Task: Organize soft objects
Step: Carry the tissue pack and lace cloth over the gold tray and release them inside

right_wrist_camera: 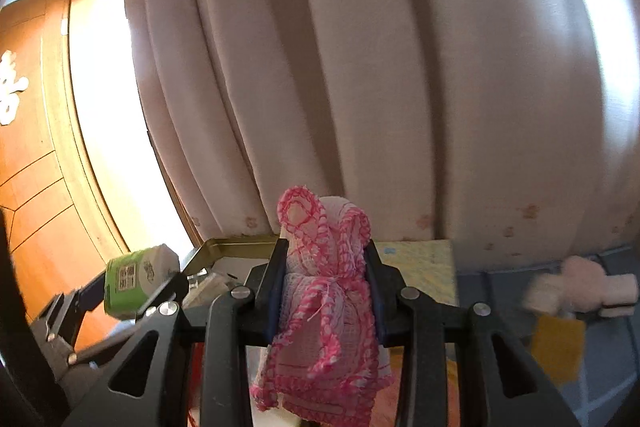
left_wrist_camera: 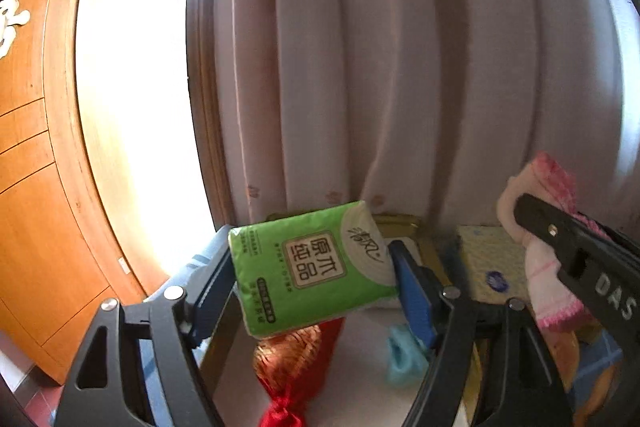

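My left gripper point(left_wrist_camera: 310, 265) is shut on a green tissue pack point(left_wrist_camera: 310, 261), held in the air between its blue pads. The same tissue pack point(right_wrist_camera: 138, 277) shows at the left of the right wrist view. My right gripper point(right_wrist_camera: 326, 265) is shut on a pink and white knitted cloth point(right_wrist_camera: 326, 311) that hangs down between its fingers. That pink cloth point(left_wrist_camera: 548, 263) also appears at the right of the left wrist view, next to the right gripper's black finger point(left_wrist_camera: 576, 247). Both grippers hover above a white surface point(left_wrist_camera: 360, 367) in front of a pale curtain point(left_wrist_camera: 400, 67).
Below the left gripper lie a red and gold pouch point(left_wrist_camera: 292, 359) and a light blue soft item point(left_wrist_camera: 404, 351). A yellow sponge cloth point(left_wrist_camera: 486, 263) and a gold-rimmed tray point(right_wrist_camera: 224, 247) sit near the curtain. A pale plush toy point(right_wrist_camera: 580, 287) lies at the right. A wooden cabinet point(left_wrist_camera: 36, 207) stands left.
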{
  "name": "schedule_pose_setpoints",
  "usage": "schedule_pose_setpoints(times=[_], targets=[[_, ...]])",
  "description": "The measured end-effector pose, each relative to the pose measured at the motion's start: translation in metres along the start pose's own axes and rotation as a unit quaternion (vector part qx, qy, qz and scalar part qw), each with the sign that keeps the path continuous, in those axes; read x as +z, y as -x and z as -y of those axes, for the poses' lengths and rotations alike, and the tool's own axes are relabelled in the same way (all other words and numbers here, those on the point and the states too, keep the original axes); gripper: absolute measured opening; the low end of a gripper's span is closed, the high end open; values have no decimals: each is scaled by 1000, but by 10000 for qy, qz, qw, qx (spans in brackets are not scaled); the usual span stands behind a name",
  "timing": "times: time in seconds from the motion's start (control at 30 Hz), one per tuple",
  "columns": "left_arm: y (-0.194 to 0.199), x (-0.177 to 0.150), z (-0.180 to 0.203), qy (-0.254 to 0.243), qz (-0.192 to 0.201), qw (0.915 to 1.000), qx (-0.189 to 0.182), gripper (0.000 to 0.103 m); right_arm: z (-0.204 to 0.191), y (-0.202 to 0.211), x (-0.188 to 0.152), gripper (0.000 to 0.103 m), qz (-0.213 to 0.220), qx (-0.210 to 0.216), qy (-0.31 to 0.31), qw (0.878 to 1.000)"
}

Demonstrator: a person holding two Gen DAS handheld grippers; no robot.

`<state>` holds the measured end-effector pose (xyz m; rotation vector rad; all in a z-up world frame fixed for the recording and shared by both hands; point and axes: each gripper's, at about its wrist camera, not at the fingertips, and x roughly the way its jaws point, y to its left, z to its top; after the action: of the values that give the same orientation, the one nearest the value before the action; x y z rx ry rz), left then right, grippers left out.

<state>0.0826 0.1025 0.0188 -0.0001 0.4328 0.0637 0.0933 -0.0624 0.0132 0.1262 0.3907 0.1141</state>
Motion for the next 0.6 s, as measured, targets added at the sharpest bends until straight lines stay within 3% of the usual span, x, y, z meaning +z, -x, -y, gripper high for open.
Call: schedule_pose_setpoints(times=[0.27,0.47,0.5,0.53,0.57,0.6], targets=[[-50,12,-11,60,-741,9972,-83,75,-21,-69,23,37,-720,62,-58,9974],[-75,12,-12,114,-930,9955,-134,78,-31,-105,16,41,-1214,264,-106,9922],[-77,12,-14,154,-969,9951,-154,78,-32,-108,16,44,-1243,390,-139,9914],[-80,13,-16,172,-1000,9947,-149,83,-33,-109,16,53,-1264,505,-184,9905],[-81,13,-17,184,-1044,9943,-91,93,-32,-109,16,69,-1279,612,-255,9896],[-80,12,-21,191,-1056,9942,-57,98,-31,-108,17,75,-1255,741,-339,9887]])
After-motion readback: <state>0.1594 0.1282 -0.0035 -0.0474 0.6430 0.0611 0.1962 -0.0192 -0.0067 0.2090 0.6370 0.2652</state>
